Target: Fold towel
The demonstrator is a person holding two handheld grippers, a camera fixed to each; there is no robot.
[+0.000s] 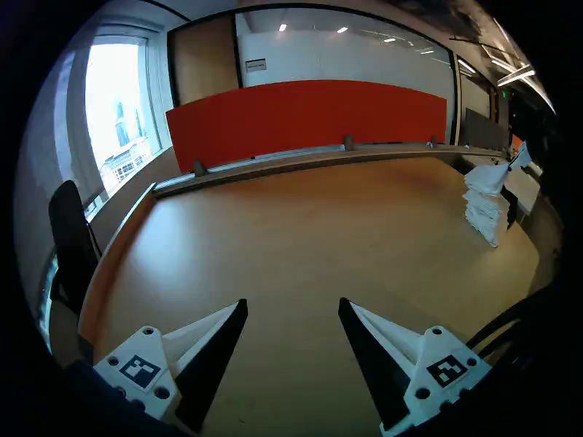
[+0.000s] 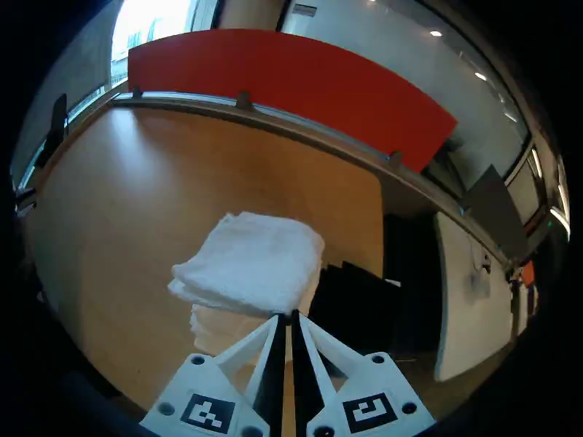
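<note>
Left gripper (image 1: 292, 302): wide open, empty. Right gripper (image 2: 286, 317): nearly closed, tips at folded white terry towel stack (image 2: 255, 262) just ahead. I would back straight off, keeping edges square.

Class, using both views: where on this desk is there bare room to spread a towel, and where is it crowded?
Bare: the wide desktop between the open left gripper, the red divider and the left edge. Crowded: the right edge, where the stack of folded towels sits just before the right gripper.
</note>
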